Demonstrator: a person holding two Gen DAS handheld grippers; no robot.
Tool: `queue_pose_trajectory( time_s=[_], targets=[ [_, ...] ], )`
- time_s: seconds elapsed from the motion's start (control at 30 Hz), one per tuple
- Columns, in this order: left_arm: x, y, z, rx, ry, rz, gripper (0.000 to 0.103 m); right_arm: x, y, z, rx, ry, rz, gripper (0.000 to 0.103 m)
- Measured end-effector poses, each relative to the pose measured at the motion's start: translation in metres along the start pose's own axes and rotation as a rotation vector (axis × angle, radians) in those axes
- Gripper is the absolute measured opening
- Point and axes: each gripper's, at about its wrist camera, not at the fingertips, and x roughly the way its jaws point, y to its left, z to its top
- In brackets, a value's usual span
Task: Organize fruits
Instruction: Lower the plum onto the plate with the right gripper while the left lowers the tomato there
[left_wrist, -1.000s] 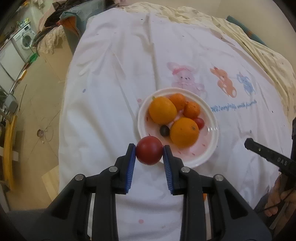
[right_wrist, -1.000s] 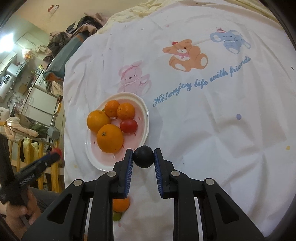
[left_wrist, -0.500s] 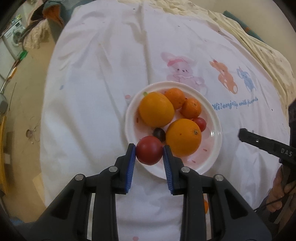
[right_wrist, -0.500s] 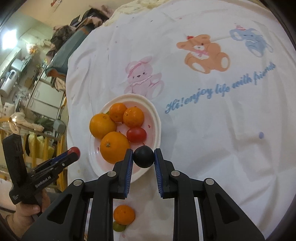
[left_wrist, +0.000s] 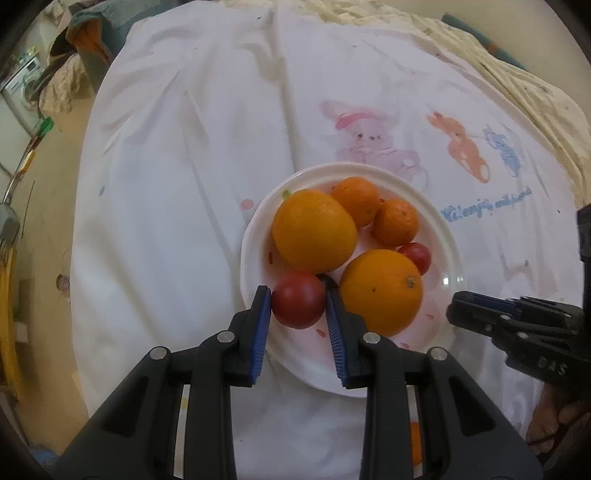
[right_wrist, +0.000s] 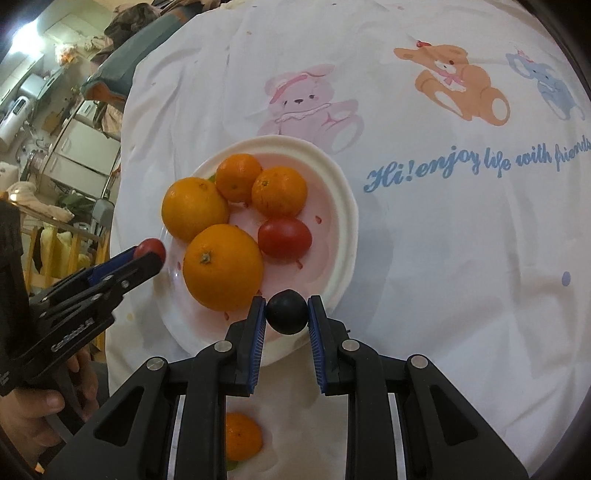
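Observation:
A white plate (left_wrist: 443, 236) (right_wrist: 343, 206) on the white cartoon-print cloth holds two large oranges (left_wrist: 314, 229), two small tangerines (right_wrist: 279, 190) and a small red tomato (right_wrist: 284, 236). My left gripper (left_wrist: 298, 305) is shut on a red tomato (left_wrist: 298, 304), held over the plate's near left part. My right gripper (right_wrist: 287, 311) is shut on a dark round fruit (right_wrist: 287, 311), held over the plate's near rim. A dark fruit behind the left tomato is mostly hidden.
A loose tangerine (right_wrist: 242, 435) lies on the cloth below my right gripper, with something green beside it. The cloth's left edge drops to the floor (left_wrist: 48, 206). Cluttered furniture stands at the far left (right_wrist: 74, 147). Each gripper shows in the other's view (left_wrist: 517, 332) (right_wrist: 92, 280).
Both grippers have moved forward over the plate with their fruit still held. The left tomato now hangs over the plate's inside, the dark fruit over its near rim.

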Motion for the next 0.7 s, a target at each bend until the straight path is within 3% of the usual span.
queue_pose_trajectory(
  time_s=[0.7],
  targets=[
    [0.0009, -0.001, -0.0022, -0.021, 0.006, -0.015, 0.027, -0.007, -0.0013, 0.0041, 0.013, -0.036, 0.006, 0.027]
  ],
)
